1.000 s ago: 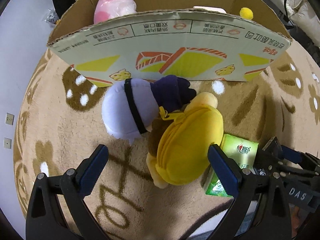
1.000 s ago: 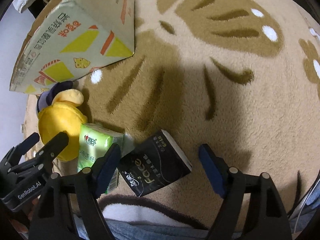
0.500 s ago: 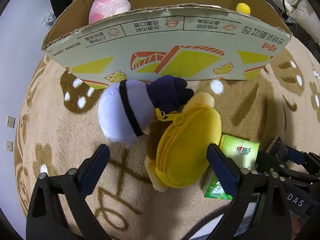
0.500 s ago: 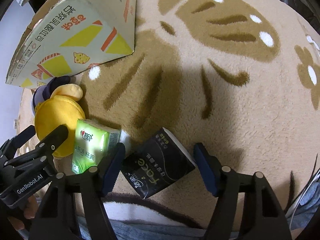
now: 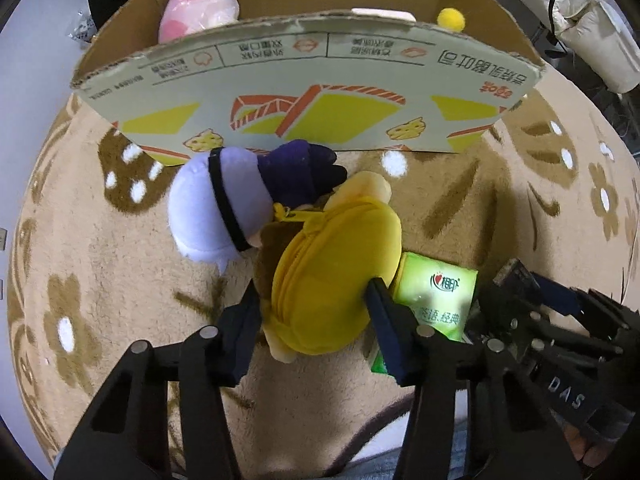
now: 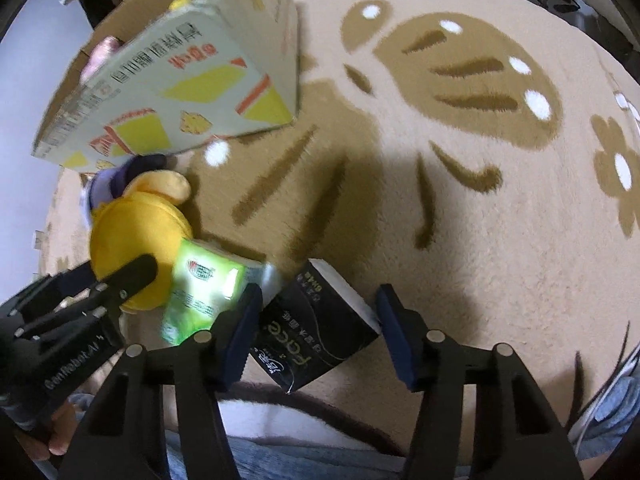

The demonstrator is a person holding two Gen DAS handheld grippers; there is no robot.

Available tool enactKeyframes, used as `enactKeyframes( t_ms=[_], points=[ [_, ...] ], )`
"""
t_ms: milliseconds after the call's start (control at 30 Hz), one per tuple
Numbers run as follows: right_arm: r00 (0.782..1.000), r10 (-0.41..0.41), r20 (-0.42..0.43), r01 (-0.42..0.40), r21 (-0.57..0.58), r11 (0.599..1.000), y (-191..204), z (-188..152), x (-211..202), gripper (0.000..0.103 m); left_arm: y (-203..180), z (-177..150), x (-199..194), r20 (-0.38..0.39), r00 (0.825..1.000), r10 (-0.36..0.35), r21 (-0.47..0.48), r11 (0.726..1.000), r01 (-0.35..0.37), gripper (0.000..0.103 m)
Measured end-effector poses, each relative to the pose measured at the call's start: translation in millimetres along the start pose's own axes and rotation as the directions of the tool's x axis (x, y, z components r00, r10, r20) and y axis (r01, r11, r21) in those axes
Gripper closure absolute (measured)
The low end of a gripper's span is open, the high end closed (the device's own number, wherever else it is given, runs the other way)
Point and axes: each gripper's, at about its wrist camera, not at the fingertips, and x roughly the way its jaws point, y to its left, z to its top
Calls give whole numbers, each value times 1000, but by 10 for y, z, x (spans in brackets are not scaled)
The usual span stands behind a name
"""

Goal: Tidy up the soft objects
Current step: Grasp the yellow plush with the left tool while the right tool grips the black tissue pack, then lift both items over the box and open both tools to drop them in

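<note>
My left gripper (image 5: pixel 316 312) has closed onto the yellow plush pouch (image 5: pixel 336 268) lying on the rug; both pads press its sides. The pouch also shows in the right wrist view (image 6: pixel 136 236). A lilac and purple plush (image 5: pixel 240 200) lies just behind it, against the cardboard box (image 5: pixel 312 92). My right gripper (image 6: pixel 320 320) straddles a black tissue pack (image 6: pixel 316 332), jaws narrowed around it, left pad at its edge, right pad a little apart. A green tissue pack (image 6: pixel 200 292) lies between pouch and black pack, and shows in the left wrist view (image 5: pixel 436 296).
The open box holds a pink plush (image 5: pixel 200 4) and a small yellow ball (image 5: pixel 451 19). The beige rug with brown leaf patterns (image 6: pixel 460 152) spreads to the right. A white padded seat (image 5: pixel 580 20) stands behind the box at the right.
My left gripper has moved forward and closed from wide open onto the yellow pouch. My right gripper has narrowed around the black tissue pack and shifted slightly.
</note>
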Motion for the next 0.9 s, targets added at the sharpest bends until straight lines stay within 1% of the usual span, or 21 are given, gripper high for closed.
enactKeyframes(
  t_ms=[133, 233, 333, 400, 533, 633, 700, 767, 867, 900],
  points=[
    [999, 45, 28, -44, -20, 999, 94, 57, -52, 48, 23, -87, -181, 46, 998, 30, 7, 1000, -30, 56],
    [997, 59, 44, -57, -32, 998, 159, 77, -87, 52, 22, -134, -319, 79, 996, 39, 3, 999, -39, 57],
    [994, 73, 82, -71, -38, 997, 166, 96, -139, 53, 76, -156, -415, 107, 993, 47, -8, 999, -46, 57],
    [987, 97, 127, -93, -35, 995, 182, 114, -226, 53, 124, -156, -487, 134, 989, 59, -11, 998, -57, 57],
    [969, 130, 210, -121, -52, 991, 136, 157, -358, 54, 200, -178, -627, 200, 975, 100, -21, 995, -98, 57],
    [949, 157, 272, -143, -74, 987, 109, 147, -467, 54, 295, -157, -735, 246, 963, 113, -41, 993, -106, 57],
    [929, 168, 329, -147, -90, 985, 125, 141, -594, 55, 302, -147, -802, 280, 952, 121, -50, 993, -112, 57],
    [911, 177, 374, -150, -99, 984, -32, 123, -773, 55, 300, -146, -907, 332, 933, 139, -53, 990, -128, 57],
    [867, 195, 459, -155, -125, 980, -60, 117, -1019, 55, 308, -135, -1031, 388, 910, 146, -61, 989, -133, 57],
    [855, 199, 478, -153, -133, 979, -37, 128, -1074, 55, 331, -126, -1103, 414, 898, 148, -71, 989, -130, 57]
  ],
)
